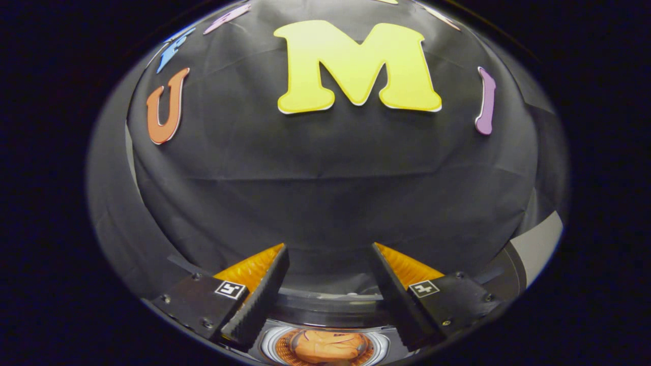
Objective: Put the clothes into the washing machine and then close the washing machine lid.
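Presently the gripper (329, 254) is held above the washing machine (325, 315), its camera facing the black cloth wall (325, 193) of the booth. Both fingers are spread wide apart with nothing between them; no object touches either one. One finger (257, 300) shows its ribbed inner face. Each finger carries a small square black-and-white marker (230, 290) on its mounting block.

Below and between the fingers lies the top of the washing machine. A dark curved rim runs across just beyond the finger bases, with a bright reflective band along it. Nearer the camera, a round drum opening (325, 346) is visible, ringed by a pale, shiny collar. The opening is uncovered from this angle.

Inside the drum sits the clothes (320, 345), an orange garment bunched into folds. It lies within the ring of the drum, low between the two fingers and well clear of them. The drum wall around it appears perforated and takes an orange tint. Only the upper part of the drum opening is within sight, so the full extent of the garment cannot be told.

To the right, beyond the right-hand finger, a curved panel (534, 249) stands raised, dark on its inner side with a light grey face. Whether this is the washing machine lid cannot be told with certainty.

The cloth wall shows horizontal creases and hangs behind the machine across the whole width.
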`<state>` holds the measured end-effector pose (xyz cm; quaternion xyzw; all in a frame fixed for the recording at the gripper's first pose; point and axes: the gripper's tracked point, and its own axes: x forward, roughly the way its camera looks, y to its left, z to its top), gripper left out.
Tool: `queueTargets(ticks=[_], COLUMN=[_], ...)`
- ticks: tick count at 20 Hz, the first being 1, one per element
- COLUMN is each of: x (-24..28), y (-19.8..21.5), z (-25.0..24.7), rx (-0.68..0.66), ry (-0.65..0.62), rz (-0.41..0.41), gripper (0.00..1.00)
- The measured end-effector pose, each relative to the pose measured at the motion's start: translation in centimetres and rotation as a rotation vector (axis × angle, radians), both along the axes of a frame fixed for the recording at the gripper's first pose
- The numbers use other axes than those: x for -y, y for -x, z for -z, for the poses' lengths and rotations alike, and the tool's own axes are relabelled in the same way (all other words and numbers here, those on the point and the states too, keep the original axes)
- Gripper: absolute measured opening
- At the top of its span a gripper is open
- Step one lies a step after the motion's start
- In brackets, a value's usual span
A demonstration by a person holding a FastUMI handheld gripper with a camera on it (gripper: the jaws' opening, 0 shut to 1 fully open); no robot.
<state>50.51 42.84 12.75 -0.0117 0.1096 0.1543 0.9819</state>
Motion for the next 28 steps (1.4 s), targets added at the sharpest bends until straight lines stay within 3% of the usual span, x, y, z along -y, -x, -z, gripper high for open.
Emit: queueTargets(ticks=[28], x=[0.0], y=[1.5], z=[0.3], rx=[0.009], ry=[0.006], rz=[-0.032], gripper=[1.0])
